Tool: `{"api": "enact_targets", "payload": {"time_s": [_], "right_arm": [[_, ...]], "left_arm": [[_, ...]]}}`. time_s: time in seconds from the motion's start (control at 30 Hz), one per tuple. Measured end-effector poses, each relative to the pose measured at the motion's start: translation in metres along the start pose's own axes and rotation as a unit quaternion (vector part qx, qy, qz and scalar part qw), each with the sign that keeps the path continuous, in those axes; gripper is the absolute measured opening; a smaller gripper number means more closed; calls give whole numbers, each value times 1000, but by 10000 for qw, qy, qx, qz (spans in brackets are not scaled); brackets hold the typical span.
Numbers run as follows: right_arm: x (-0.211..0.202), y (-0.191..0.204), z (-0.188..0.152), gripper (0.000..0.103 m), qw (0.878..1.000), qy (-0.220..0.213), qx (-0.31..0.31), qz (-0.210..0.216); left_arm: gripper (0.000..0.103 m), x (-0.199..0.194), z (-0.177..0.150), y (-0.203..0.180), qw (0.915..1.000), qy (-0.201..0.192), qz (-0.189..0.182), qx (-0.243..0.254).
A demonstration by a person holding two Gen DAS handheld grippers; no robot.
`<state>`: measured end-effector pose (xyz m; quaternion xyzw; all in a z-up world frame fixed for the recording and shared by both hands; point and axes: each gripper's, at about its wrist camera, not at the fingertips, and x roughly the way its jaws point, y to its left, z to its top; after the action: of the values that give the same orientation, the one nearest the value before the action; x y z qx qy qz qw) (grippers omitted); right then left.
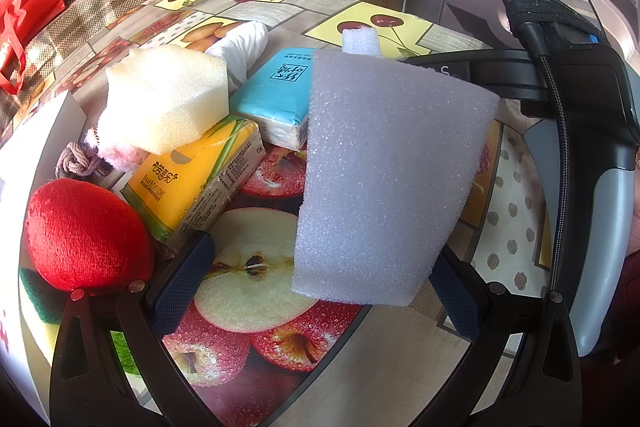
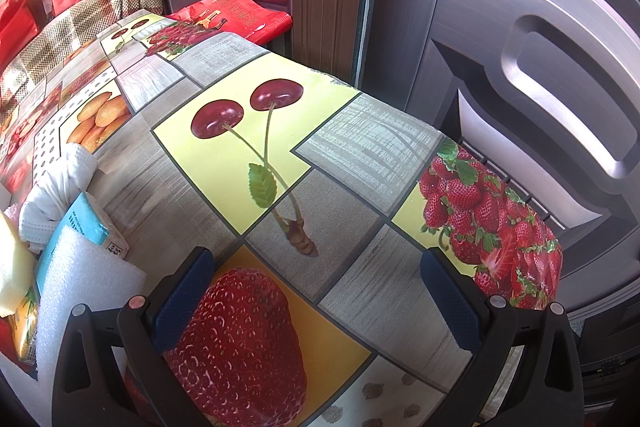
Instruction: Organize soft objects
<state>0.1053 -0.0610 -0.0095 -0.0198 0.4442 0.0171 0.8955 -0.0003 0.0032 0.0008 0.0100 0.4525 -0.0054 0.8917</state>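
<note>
Currently, from 9 o'clock to 3 o'clock in the left wrist view: a red plush fruit point(image 1: 86, 233), a yellow tissue pack point(image 1: 196, 179) carrying a pale yellow sponge point(image 1: 166, 99), a blue tissue pack point(image 1: 276, 95) with a white knotted cloth point(image 1: 244, 45) behind it at 11 o'clock, and a white foam sheet point(image 1: 384, 179) at centre. My left tool point(image 1: 320, 287) stands wide; the foam sheet's lower edge lies between its pads, seemingly against the right one, and I cannot tell from this view what supports it. My right tool point(image 2: 316, 299) is likewise wide and carries nothing, hovering over bare fruit-print counter point(image 2: 360, 147); only the edge of the pile shows at its 9 o'clock. I judge the task partly done: several soft items are already gathered at the counter's left side beside a white box wall point(image 1: 36, 131), but they lie heaped rather than ordered, and the foam sheet is not yet placed.
</note>
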Motion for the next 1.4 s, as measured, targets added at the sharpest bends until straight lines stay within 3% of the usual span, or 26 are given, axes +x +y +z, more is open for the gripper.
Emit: {"api": "enact_targets", "payload": {"time_s": [1.1, 1.23, 1.33, 1.4], "right_arm": [[1, 1, 0, 103, 10000, 3, -6, 16], [1, 0, 0, 103, 10000, -9, -30, 72], [0, -2, 0, 103, 9998, -39, -84, 173], [-6, -8, -2, 103, 9987, -167, -32, 475]], "left_arm": [[102, -1, 4, -4, 9999, -53, -54, 66], [102, -33, 0, -3, 9967, -759, -240, -162], [103, -68, -1, 3, 9897, -1322, -362, -415], [103, -91, -3, 11, 9834, -1669, -339, -622]]}}
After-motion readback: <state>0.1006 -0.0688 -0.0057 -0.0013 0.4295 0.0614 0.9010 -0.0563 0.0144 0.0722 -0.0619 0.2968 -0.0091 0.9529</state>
